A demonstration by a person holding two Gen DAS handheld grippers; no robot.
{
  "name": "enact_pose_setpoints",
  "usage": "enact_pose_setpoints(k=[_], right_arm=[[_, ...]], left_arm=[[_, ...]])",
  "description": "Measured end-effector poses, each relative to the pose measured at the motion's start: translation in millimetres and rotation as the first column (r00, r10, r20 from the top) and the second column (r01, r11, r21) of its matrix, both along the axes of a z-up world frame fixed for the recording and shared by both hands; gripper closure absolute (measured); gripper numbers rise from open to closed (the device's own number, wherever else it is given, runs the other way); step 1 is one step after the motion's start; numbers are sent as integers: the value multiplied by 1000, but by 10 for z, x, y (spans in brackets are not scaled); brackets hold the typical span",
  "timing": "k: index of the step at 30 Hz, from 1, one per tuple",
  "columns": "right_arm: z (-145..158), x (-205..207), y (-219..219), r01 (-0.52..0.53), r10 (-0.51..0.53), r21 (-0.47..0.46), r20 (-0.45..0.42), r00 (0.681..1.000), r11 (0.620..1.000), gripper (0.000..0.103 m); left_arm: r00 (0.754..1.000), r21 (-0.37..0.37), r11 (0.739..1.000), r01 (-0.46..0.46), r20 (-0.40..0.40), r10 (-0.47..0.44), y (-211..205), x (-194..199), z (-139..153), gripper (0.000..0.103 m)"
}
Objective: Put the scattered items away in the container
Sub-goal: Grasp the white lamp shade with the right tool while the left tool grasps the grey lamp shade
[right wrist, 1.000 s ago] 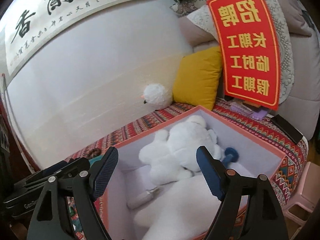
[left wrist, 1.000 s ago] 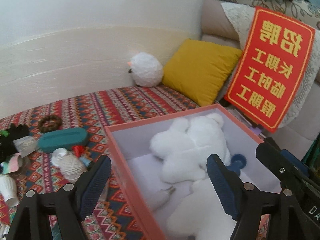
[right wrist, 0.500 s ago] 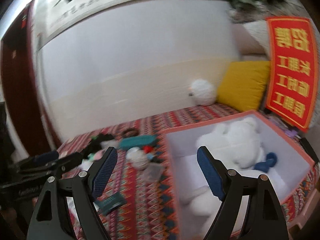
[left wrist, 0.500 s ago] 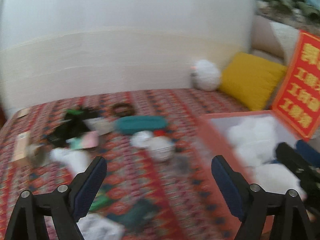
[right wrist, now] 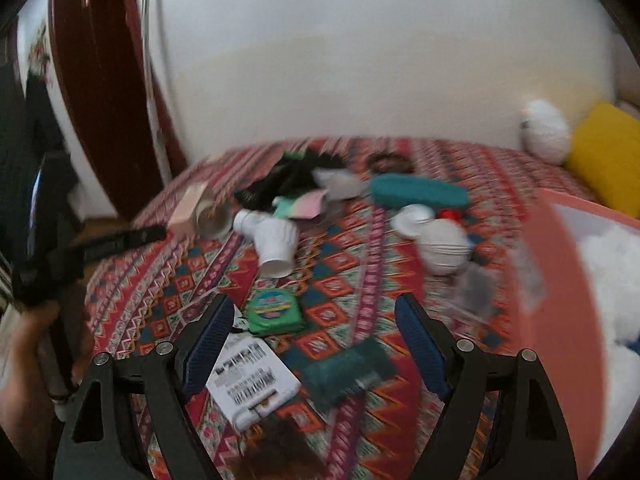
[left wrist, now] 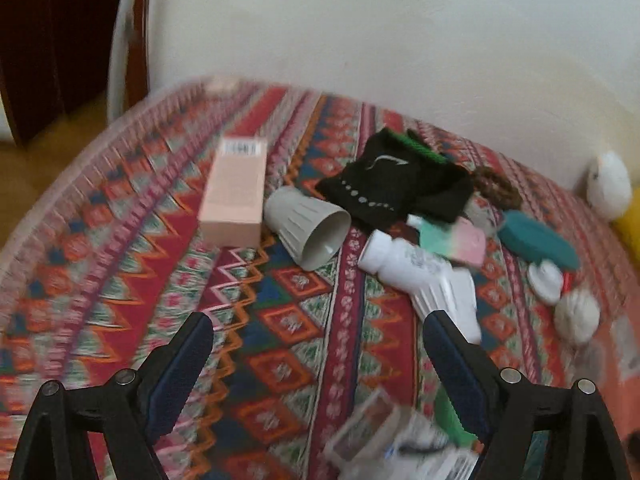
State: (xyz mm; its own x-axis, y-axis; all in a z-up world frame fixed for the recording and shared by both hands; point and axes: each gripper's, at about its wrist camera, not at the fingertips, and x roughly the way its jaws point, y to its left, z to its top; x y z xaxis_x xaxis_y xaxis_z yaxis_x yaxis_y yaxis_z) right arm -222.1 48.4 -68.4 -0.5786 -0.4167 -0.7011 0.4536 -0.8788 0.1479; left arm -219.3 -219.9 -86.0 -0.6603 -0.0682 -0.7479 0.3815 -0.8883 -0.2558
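A: How far along was the tidying?

B: Barely begun, I'd judge. The box [right wrist: 556, 264] sat at the right of the bed [left wrist: 120, 264] and held only white plush [right wrist: 612, 264] as far as the right view showed. Nearly everything else lay loose on the spread.

A: What was left out?

B: A pink carton [left wrist: 236, 196] touching a grey cup [left wrist: 308, 228], black cloth [left wrist: 392, 188], a white bottle [left wrist: 404, 264], a teal case [left wrist: 536, 240], and, nearer the right tongs [right wrist: 316, 344], a green tape measure [right wrist: 274, 312], a labelled packet [right wrist: 250, 376] and a dark teal pouch [right wrist: 348, 368].

A: And the tongs?

B: Both spread wide and empty. The left tongs [left wrist: 318, 360] hung over bare spread, short of the cup and bottle. The right ones hovered above the tape measure and pouch, touching neither.

A: Anything unclear?

B: Blur hid the small bits by the box.
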Motion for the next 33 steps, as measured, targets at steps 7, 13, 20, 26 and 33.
enact_pose_setpoints(k=[7, 13, 20, 26, 33], right_arm=[[-466, -687, -664, -54, 45, 85, 103, 994, 995, 18], [-782, -1141, -978, -67, 46, 142, 149, 988, 988, 18], [-880, -1189, -938, -100, 71, 151, 185, 980, 983, 57], [-324, -648, -411, -91, 84, 66, 101, 991, 994, 58], [208, 57, 187, -42, 43, -75, 12, 999, 996, 58]], left_arm=[[993, 305, 946, -111, 78, 91, -432, -711, -470, 14], [974, 361, 911, -200, 171, 146, -541, -1129, -839, 14], [986, 420, 894, -154, 128, 110, -572, -1072, -836, 41], [991, 446, 887, -119, 111, 77, -422, -505, -721, 41], [999, 337, 941, -38, 13, 35, 118, 317, -197, 41]])
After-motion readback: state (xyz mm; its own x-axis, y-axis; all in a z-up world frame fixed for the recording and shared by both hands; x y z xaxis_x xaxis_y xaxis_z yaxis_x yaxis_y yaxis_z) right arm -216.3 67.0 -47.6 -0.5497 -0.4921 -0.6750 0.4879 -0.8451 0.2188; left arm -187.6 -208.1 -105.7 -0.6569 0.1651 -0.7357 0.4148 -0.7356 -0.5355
